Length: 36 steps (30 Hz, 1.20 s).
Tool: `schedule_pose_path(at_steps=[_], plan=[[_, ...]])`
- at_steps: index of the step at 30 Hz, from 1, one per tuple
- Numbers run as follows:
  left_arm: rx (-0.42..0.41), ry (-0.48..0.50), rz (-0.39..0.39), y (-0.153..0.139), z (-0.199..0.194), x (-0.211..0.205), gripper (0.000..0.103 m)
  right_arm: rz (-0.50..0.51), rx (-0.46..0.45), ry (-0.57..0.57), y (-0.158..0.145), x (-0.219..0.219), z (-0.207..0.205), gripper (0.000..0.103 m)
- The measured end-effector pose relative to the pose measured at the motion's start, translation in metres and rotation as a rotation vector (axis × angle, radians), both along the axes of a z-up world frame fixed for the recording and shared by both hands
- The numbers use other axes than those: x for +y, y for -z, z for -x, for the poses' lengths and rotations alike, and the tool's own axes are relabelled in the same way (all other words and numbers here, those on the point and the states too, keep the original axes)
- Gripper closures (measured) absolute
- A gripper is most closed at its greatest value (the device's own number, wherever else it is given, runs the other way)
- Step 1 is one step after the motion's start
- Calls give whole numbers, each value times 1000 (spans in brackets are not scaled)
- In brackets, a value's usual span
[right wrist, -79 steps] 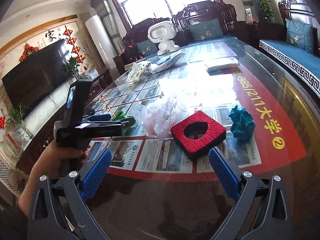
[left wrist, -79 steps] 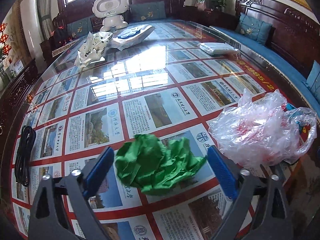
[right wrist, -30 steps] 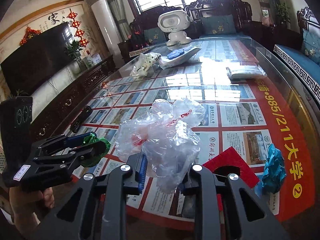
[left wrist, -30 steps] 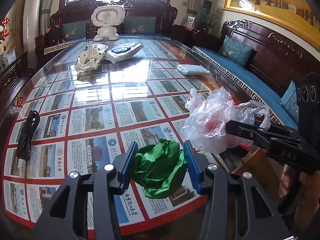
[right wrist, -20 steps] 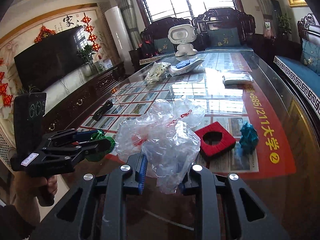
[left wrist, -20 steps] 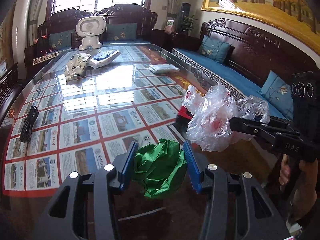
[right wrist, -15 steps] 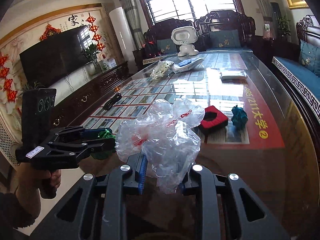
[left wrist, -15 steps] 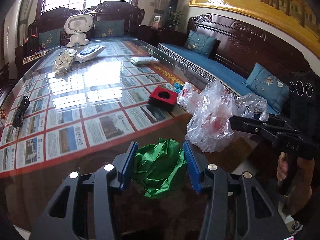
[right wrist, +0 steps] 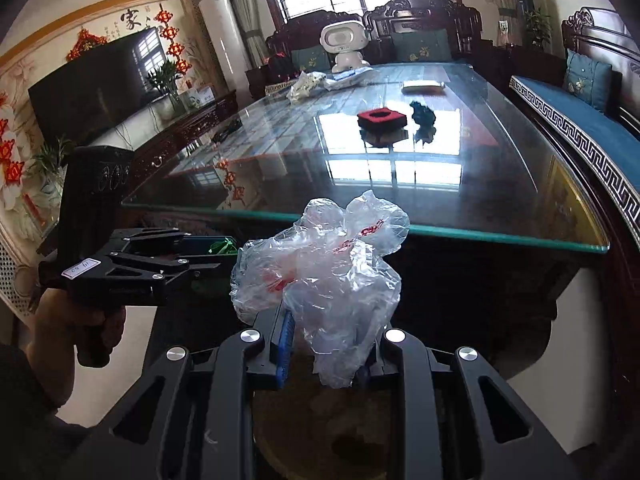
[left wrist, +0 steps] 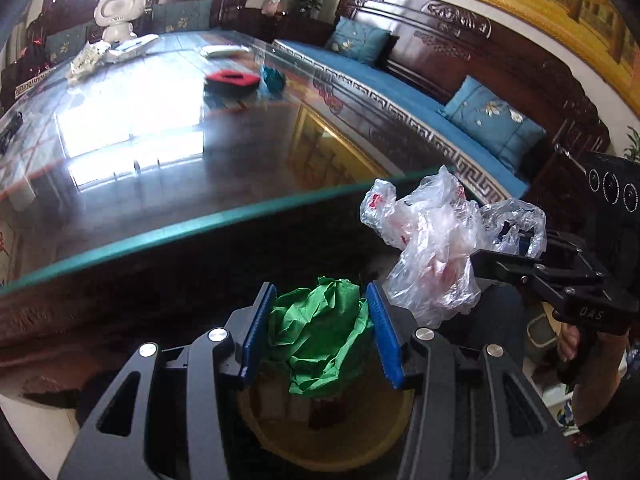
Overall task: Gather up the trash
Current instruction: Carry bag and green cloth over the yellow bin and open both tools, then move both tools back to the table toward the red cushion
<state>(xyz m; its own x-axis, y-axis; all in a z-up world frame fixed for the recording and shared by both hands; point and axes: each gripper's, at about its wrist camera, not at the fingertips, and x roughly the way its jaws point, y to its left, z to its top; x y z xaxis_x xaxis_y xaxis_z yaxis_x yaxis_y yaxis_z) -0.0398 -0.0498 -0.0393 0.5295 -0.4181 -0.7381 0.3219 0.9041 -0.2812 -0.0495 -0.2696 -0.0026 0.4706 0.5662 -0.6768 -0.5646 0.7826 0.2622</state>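
1. The crumpled green paper wad (left wrist: 320, 336) sits clamped between the blue pads of the left gripper (left wrist: 320, 334), carried clear of the table and hanging over a round yellow-rimmed bin (left wrist: 328, 436) whose mouth shows directly below it

2. The crumpled clear plastic bag with red print (right wrist: 324, 276) is pinched low down between the pads of the right gripper (right wrist: 326, 344), most of its bulk billowing above the jaws (only a small tail pokes down through them); a brownish round surface beneath this gripper is probably the same bin, though I cannot be sure

3. To do the drop well, I would centre each load over the bin mouth before letting go; the green wad looks about in place, the bag rides just beside it to the right and may need to come inward

4. Release the wad first: it is compact and should fall straight

5. The bag is light and clingy, so lower it close to the opening and spread the jaws wide, or it may drift or stick to a pad

6. Left on the glass-topped wooden table (right wrist: 480, 184): a red square foam piece with a hole (right wrist: 382, 118) and a dark teal crumpled wad (right wrist: 423, 114) beside it, likely next
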Motion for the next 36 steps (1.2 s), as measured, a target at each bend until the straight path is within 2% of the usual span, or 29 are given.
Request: schedule_pose_path(at_steps=[2,5,8,10,14,18,21,23,25,33,35,36], plan=[[21,9,-5,11,12,-5,55,53,24,7,18,1,12,77],[47,22,-15,27,26,-10,55,114,57,8,44,2,27,71],[64,40,-24,39,37,-19,55,185,83,-2,73,8,31,37],[77,56,-24,47,43,-24,55,243,79,13,88,11,30,38],[93,76,-45,58,51,-34,55,167,126,53,96,-5,29,39],[117,114,-52,70,52,-44,54,150,109,88,89,-19,28,38],[140,144,-65,79,50,-58,42,150,101,102,83,-23,26,38],[145,170,-66,83,48,-65,40,151,98,112,82,-27,25,38],[144,179,-64,85,45,-71,34,147,102,113,83,-29,23,39],[141,177,-52,81,36,-72,29,107,106,107,79,-32,14,38],[122,160,-47,73,32,-67,24,86,81,106,74,-32,12,37],[111,151,-45,69,29,-65,19,72,69,102,70,-32,11,33]])
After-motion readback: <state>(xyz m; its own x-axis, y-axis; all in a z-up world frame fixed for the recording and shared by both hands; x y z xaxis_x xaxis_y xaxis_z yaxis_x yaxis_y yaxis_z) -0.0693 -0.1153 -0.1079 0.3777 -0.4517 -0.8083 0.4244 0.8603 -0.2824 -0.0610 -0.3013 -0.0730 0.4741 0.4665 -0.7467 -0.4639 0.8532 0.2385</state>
